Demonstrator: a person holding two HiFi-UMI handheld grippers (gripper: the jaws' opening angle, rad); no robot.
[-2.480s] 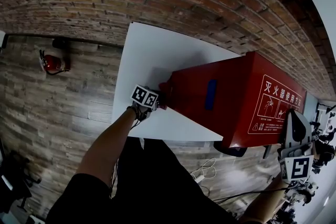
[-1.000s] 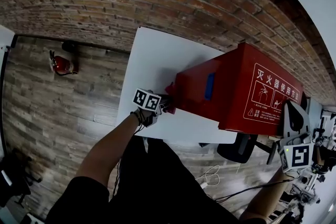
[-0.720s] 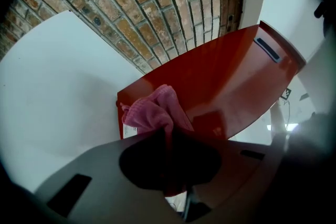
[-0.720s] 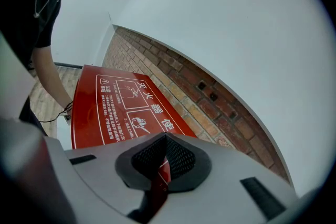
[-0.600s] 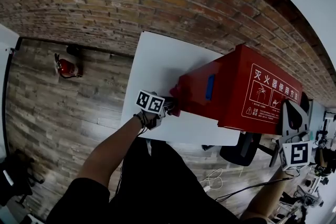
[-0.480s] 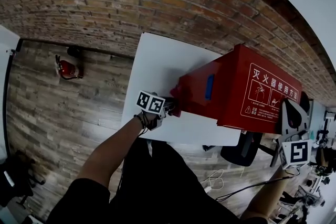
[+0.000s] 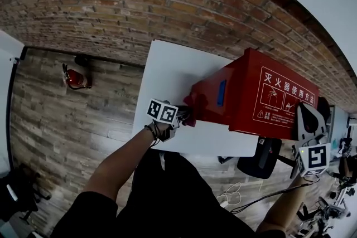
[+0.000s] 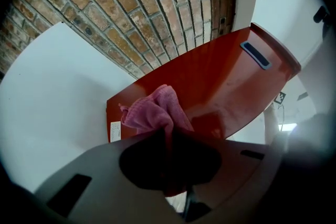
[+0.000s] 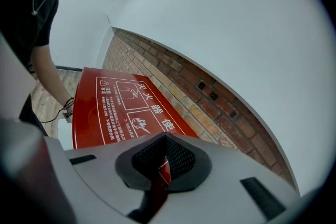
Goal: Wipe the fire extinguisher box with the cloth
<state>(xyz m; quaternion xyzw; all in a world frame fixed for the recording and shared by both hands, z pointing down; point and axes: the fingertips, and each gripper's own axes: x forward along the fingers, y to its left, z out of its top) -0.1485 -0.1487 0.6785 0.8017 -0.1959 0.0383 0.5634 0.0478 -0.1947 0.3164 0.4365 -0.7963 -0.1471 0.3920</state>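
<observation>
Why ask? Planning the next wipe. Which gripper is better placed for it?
Left. The left gripper is shut on the pink cloth at the red metal fire extinguisher box; the right gripper has no cloth.

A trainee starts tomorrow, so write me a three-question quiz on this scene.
1. Multiple choice: what colour is the cloth clamped in the left tongs? A blue, B pink, C white.
2. True or false: the fire extinguisher box stands on the floor.
3. Short answer: what red thing is on the floor by the brick wall?

Key
1. B.
2. False: it is on the white table.
3. A small red fire extinguisher.
</observation>
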